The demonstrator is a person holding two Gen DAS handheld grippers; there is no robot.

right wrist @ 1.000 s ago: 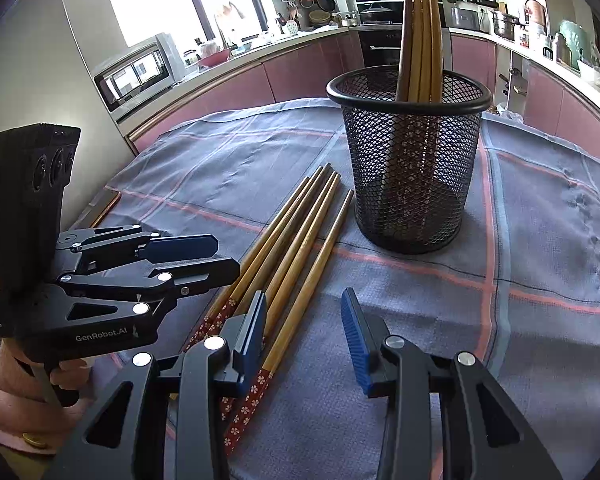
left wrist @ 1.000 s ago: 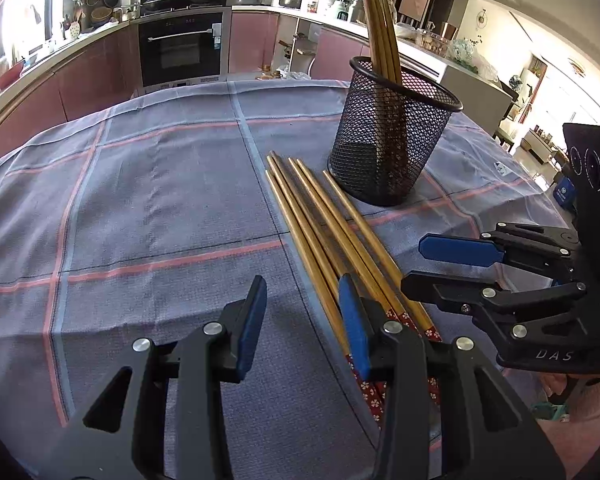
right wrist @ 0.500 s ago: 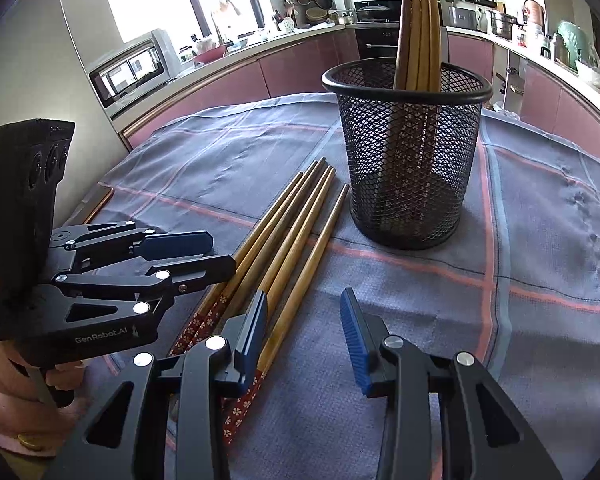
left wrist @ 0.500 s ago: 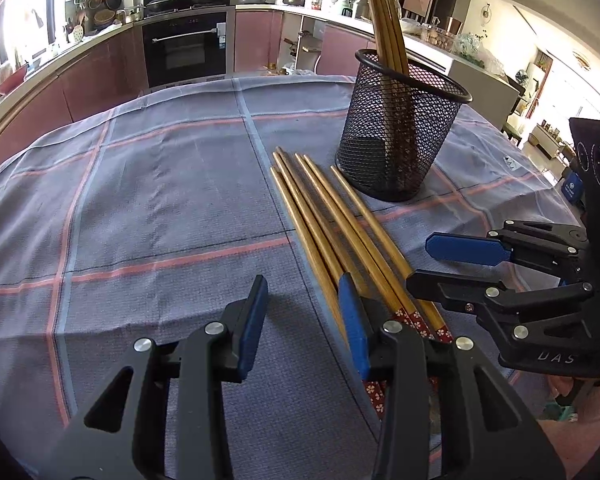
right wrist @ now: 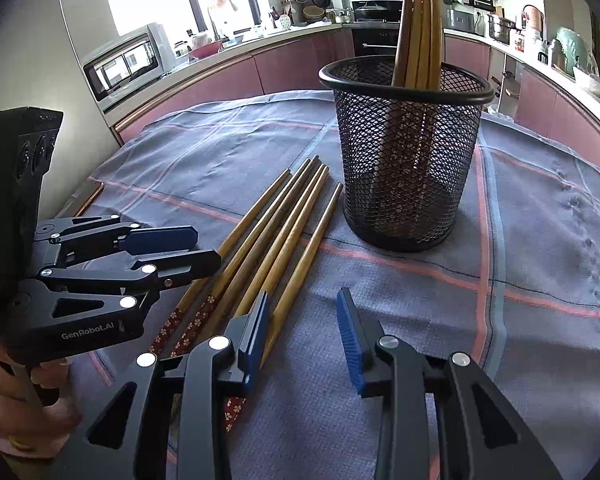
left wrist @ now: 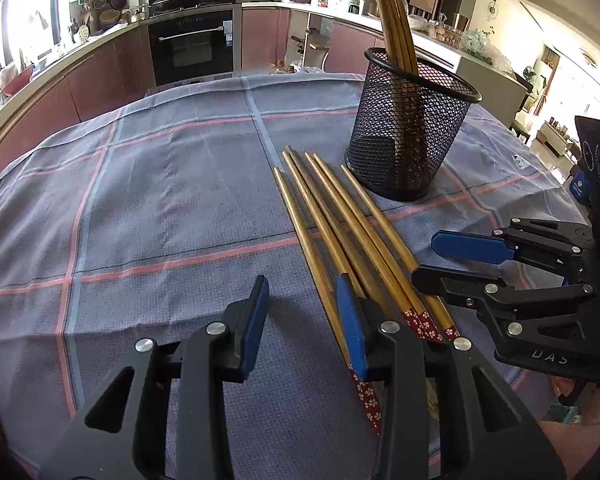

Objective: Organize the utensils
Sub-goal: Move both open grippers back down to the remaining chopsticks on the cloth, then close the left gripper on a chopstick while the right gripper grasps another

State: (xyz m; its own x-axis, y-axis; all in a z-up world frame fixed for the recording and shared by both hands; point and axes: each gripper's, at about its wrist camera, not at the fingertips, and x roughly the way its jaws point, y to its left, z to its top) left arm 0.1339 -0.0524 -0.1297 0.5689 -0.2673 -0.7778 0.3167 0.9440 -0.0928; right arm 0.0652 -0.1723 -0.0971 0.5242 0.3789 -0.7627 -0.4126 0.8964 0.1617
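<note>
Several wooden chopsticks [left wrist: 340, 232] with red flowered ends lie side by side on the blue checked cloth, also in the right wrist view [right wrist: 276, 236]. A black mesh holder [left wrist: 410, 144] stands just beyond them with several chopsticks upright inside; it shows in the right wrist view [right wrist: 404, 152] too. My left gripper [left wrist: 302, 320] is open and empty, its right finger over the leftmost chopstick. My right gripper [right wrist: 302, 328] is open and empty, its left finger over the rightmost chopstick. Each gripper appears in the other's view, right [left wrist: 452, 258] and left [right wrist: 180, 252].
The cloth-covered table [left wrist: 160, 200] is round, with its edge close behind both grippers. Kitchen counters, an oven [left wrist: 192, 48] and a microwave [right wrist: 128, 64] stand beyond the table.
Both grippers have moved forward and lower toward the lying chopsticks. Both stayed open. The chopsticks and holder have not moved.
</note>
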